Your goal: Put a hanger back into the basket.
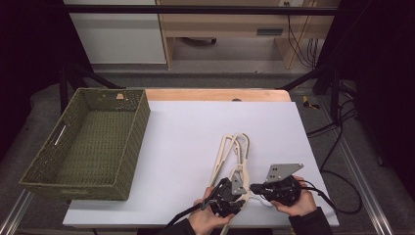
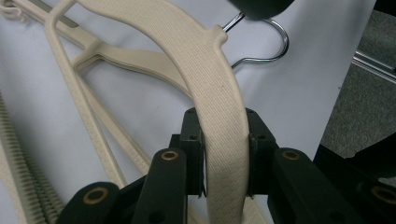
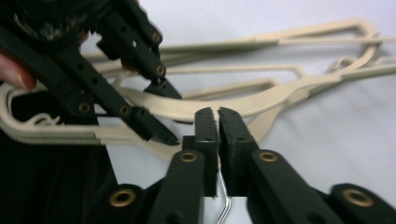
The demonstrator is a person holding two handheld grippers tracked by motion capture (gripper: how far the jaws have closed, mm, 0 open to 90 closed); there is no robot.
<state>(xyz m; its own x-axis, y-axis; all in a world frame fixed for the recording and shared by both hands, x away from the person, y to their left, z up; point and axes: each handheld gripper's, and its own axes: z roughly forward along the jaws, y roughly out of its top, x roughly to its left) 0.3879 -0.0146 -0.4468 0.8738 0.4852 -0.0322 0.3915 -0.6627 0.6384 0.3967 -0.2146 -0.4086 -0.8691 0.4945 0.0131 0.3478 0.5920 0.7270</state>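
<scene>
Right of the empty basket, the left gripper squeezes a hanger, the right gripper pinches its hook, nothing packed yet.

No text, brand, number or sign can be read in any view. The basket carries a small pale tag on its far wall; it looks blank, though it is too small in the high view to be sure. The hangers show only a woven-looking surface pattern, without lettering. The tongs bear brass rivets and holes, no markings. The worktop is plain white.
</scene>
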